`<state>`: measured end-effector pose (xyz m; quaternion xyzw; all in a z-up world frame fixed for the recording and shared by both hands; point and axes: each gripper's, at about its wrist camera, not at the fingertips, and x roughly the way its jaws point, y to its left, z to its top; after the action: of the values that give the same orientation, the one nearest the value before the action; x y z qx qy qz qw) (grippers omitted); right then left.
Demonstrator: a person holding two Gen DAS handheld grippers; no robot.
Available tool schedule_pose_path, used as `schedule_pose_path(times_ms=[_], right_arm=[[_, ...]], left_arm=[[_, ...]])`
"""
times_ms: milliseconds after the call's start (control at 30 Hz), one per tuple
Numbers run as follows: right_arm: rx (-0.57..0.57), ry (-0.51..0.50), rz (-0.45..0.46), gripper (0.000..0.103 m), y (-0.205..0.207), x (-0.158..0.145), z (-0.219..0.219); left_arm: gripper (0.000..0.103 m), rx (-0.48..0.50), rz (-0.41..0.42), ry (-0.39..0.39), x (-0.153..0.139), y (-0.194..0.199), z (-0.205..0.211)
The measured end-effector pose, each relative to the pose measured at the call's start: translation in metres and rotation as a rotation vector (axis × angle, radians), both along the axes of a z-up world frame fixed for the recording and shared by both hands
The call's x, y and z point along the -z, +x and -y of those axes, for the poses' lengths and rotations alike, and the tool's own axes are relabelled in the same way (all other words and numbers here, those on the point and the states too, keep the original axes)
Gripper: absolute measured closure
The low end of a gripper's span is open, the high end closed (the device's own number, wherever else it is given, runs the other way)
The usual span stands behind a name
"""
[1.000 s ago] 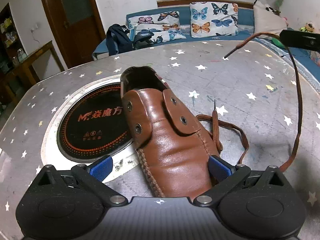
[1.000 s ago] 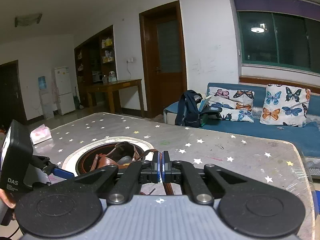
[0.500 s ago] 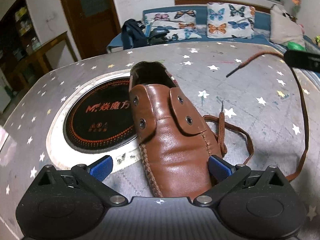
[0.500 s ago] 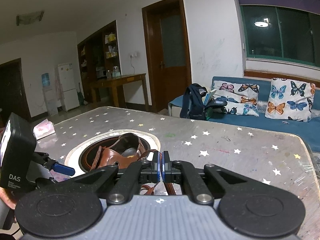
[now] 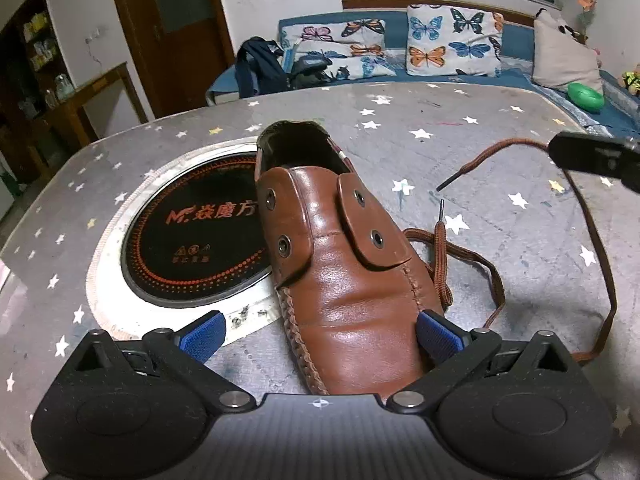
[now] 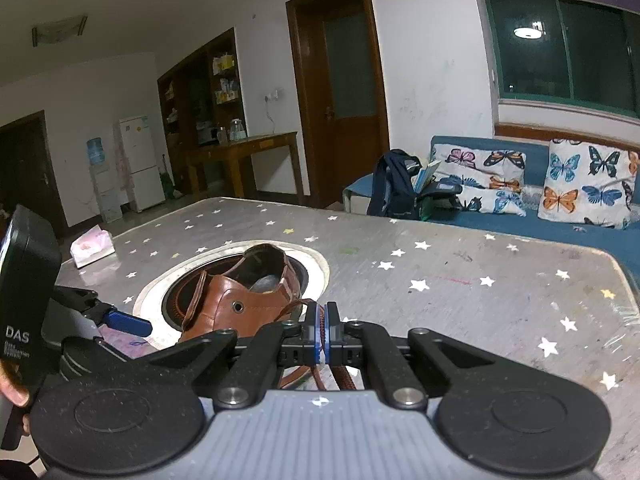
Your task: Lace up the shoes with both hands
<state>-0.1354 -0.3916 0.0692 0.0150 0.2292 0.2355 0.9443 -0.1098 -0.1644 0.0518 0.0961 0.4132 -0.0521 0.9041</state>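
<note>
Loosely, shoe [image 5: 344, 292] between left fingers [image 5: 434, 334]

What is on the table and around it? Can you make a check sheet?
Surface: grey starry table with a round black cooktop.
Job's things: brown shoe, eyelets empty; brown lace loose beside it.
Clutter: tissue pack.
Claws: left claw open around the shoe's toe; right claw shut on the lace.
Cables: nothing seen.
Surroundings: sofa, butterfly pillows, backpack, door.
</note>
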Motion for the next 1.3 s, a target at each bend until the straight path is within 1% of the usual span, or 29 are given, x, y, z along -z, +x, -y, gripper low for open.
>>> schedule_pose_path(times_ms=[67,167,367,533,633,733,767,800,833,900,933,967,1033,1100,1167,1233,1300], right_arm=[[-0.005,0.006,-0.006,0.101,0.0,0.002,-0.001],[-0.014,0.016,-0.009,0.101,0.001,0.002,-0.002],[-0.027,0.045,-0.027,0.101,0.004,0.006,-0.002],[-0.033,0.072,-0.042,0.101,0.005,0.009,-0.001],[-0.036,0.086,-0.049,0.101,0.006,0.01,-0.001],[-0.041,0.1,-0.057,0.101,0.006,0.011,0.0],[-0.041,0.102,-0.058,0.101,0.006,0.011,0.0],[-0.042,0.104,-0.059,0.101,0.006,0.011,-0.001],[-0.043,0.109,-0.062,0.101,0.006,0.011,-0.001],[-0.042,0.119,-0.067,0.101,0.005,0.012,0.0],[-0.042,0.123,-0.069,0.101,0.005,0.012,0.0],[-0.042,0.129,-0.073,0.101,0.005,0.013,0.0],[-0.041,0.136,-0.079,0.101,0.004,0.014,0.001],[-0.037,0.145,-0.085,0.101,0.004,0.015,0.001],[-0.035,0.155,-0.091,0.101,0.005,0.016,0.001],[-0.033,0.165,-0.096,0.101,0.005,0.017,0.001],[-0.031,0.176,-0.101,0.101,0.005,0.018,0.001]], left_arm=[[0.0,0.023,-0.002,0.002,-0.003,0.0,-0.001],[0.0,0.058,0.015,0.02,-0.005,-0.002,-0.003],[0.001,0.128,0.046,0.031,-0.01,-0.003,-0.008],[0.005,0.191,0.077,0.015,-0.016,0.0,-0.013],[0.01,0.233,0.111,0.015,-0.02,0.0,-0.014],[0.026,0.303,0.147,0.022,-0.026,0.0,-0.014],[0.038,0.327,0.154,0.025,-0.028,0.001,-0.015],[0.047,0.351,0.161,0.029,-0.029,0.002,-0.015],[0.05,0.374,0.169,0.034,-0.031,0.004,-0.016],[0.061,0.432,0.186,0.054,-0.033,0.007,-0.016],[0.064,0.464,0.195,0.074,-0.033,0.007,-0.015],[0.07,0.491,0.203,0.097,-0.032,0.007,-0.015],[0.075,0.547,0.219,0.147,-0.031,0.007,-0.012],[0.081,0.607,0.225,0.18,-0.031,0.008,-0.011],[0.082,0.668,0.243,0.227,-0.029,0.007,-0.01],[0.084,0.72,0.286,0.293,-0.027,0.004,-0.007],[0.084,0.768,0.301,0.345,-0.025,0.003,-0.004]])
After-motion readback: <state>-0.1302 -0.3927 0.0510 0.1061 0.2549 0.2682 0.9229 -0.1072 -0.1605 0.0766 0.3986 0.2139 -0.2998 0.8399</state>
